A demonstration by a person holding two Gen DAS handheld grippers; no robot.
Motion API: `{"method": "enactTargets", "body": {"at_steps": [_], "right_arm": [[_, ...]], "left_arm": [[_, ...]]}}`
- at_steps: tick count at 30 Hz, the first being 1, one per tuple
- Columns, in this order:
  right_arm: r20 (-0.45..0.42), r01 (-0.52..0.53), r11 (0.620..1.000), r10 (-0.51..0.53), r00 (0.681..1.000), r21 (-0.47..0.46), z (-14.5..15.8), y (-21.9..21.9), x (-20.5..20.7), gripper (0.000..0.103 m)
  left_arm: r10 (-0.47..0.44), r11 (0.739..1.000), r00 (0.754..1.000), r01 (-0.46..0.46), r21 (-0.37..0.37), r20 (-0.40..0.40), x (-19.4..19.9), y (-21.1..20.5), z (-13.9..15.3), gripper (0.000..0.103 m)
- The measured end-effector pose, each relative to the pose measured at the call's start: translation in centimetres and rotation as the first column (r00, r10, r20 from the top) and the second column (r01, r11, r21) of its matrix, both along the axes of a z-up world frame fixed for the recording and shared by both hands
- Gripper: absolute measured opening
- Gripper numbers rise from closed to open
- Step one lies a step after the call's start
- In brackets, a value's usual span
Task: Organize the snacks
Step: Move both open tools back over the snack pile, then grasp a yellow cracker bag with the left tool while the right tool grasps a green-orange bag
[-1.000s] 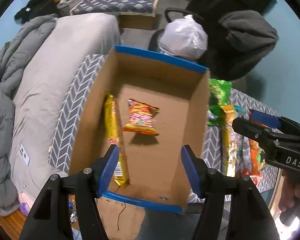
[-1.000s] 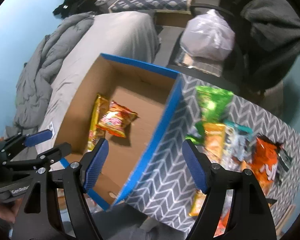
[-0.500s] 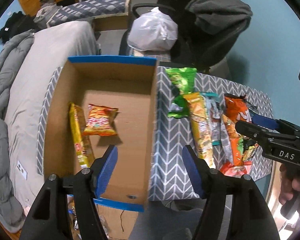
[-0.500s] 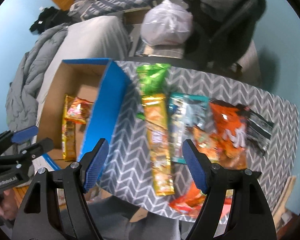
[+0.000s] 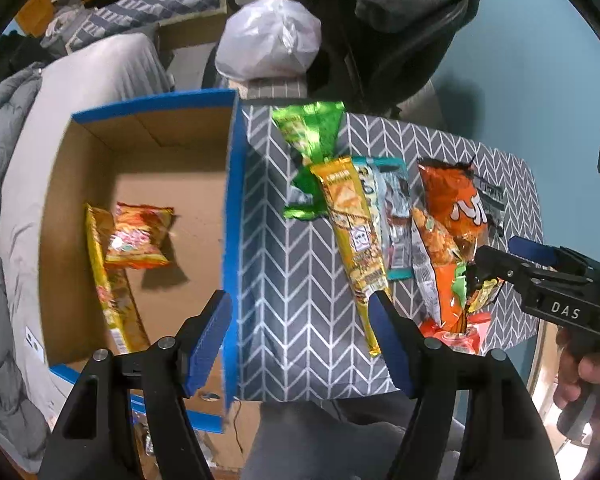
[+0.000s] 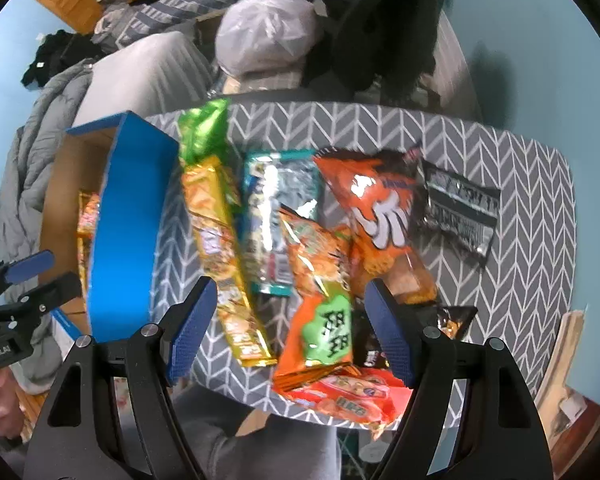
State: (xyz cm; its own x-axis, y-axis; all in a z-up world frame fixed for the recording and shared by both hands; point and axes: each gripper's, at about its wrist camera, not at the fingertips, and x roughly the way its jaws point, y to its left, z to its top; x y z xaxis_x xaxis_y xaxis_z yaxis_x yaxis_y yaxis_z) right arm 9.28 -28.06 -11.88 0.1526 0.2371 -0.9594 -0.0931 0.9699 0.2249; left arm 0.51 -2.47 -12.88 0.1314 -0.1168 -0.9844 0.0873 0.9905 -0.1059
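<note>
A cardboard box with blue edges (image 5: 228, 208) stands at the table's left and holds a small orange snack bag (image 5: 140, 236) and a long yellow pack (image 5: 108, 288). Several snack packs lie on the grey chevron tabletop (image 5: 296, 264): a green bag (image 5: 312, 132), a long yellow pack (image 5: 354, 224), a silver-teal pack (image 6: 272, 208), an orange bag (image 6: 380, 200), a black pack (image 6: 460, 204) and an orange-green pack (image 6: 324, 328). My left gripper (image 5: 304, 344) is open and empty above the box's right wall. My right gripper (image 6: 288, 324) is open and empty over the orange-green pack.
A white plastic bag (image 5: 268, 36) sits on a chair behind the table, beside dark clothing (image 5: 400, 8). A grey duvet and bed (image 5: 60, 92) lie to the left. The blue wall is at the right.
Both grippers have swung right, from over the box to over the snack pile on the table. Both stay open and empty.
</note>
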Motion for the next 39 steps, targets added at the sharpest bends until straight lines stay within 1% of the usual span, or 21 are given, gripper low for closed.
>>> {"method": "enactTargets", "body": {"at_steps": [5, 14, 20, 26, 27, 28, 29, 30, 31, 32, 34, 39], "right_arm": [[-0.031, 0.026, 1.000, -0.025, 0.999, 0.017, -2.2, -0.6, -0.5, 0.077], [-0.087, 0.030, 0.999, -0.028, 0.996, 0.016, -6.2, -0.3, -0.4, 0.077], [-0.111, 0.020, 1.000, -0.020, 0.994, 0.003, -8.2, 0.1, 0.1, 0.077], [-0.139, 0.015, 0.999, -0.010, 0.990, 0.034, -9.8, 0.6, 0.4, 0.077], [-0.145, 0.013, 0.999, -0.007, 0.989, 0.037, -9.9, 0.7, 0.4, 0.075], [-0.154, 0.012, 0.999, -0.006, 0.988, 0.041, -10.0, 0.9, 0.4, 0.070], [-0.161, 0.011, 0.999, -0.004, 0.987, 0.044, -10.5, 0.9, 0.3, 0.060], [-0.166, 0.009, 0.999, -0.002, 0.986, 0.045, -10.7, 0.9, 0.3, 0.054], [-0.171, 0.008, 0.999, 0.000, 0.985, 0.050, -10.9, 0.8, 0.3, 0.041], [-0.178, 0.011, 0.999, -0.002, 0.984, 0.054, -11.1, 0.6, 0.2, 0.037], [-0.176, 0.018, 0.998, -0.006, 0.984, 0.066, -11.3, 0.2, -0.1, 0.035], [-0.156, 0.014, 0.996, -0.001, 0.988, 0.083, -10.6, -0.8, -0.7, 0.033]], "left_arm": [[0.006, 1.000, 0.999, -0.006, -0.002, -0.039, 0.3, -0.9, -1.7, 0.072], [-0.018, 0.999, 0.997, 0.021, 0.041, -0.080, 0.9, -3.0, -4.5, 0.072], [-0.010, 0.999, 0.993, 0.014, 0.040, -0.116, 1.1, -4.0, -6.4, 0.072], [0.019, 0.999, 0.989, -0.014, 0.035, -0.146, 1.4, -4.5, -8.3, 0.072], [0.025, 0.999, 0.988, -0.019, 0.035, -0.153, 1.5, -4.5, -8.6, 0.072], [0.031, 0.999, 0.987, -0.026, 0.032, -0.160, 1.6, -4.6, -8.9, 0.072], [0.036, 0.999, 0.986, -0.031, 0.028, -0.164, 1.7, -4.6, -9.2, 0.072], [0.040, 0.999, 0.985, -0.036, 0.026, -0.168, 1.8, -4.7, -9.4, 0.072], [0.044, 0.999, 0.984, -0.040, 0.026, -0.172, 1.9, -4.9, -9.6, 0.072], [0.047, 0.999, 0.983, -0.043, 0.025, -0.176, 1.9, -5.0, -9.8, 0.073], [0.052, 0.999, 0.983, -0.050, 0.018, -0.178, 2.1, -5.2, -10.0, 0.077], [0.075, 0.997, 0.978, -0.076, 0.003, -0.196, 2.9, -5.9, -10.8, 0.078]]}}
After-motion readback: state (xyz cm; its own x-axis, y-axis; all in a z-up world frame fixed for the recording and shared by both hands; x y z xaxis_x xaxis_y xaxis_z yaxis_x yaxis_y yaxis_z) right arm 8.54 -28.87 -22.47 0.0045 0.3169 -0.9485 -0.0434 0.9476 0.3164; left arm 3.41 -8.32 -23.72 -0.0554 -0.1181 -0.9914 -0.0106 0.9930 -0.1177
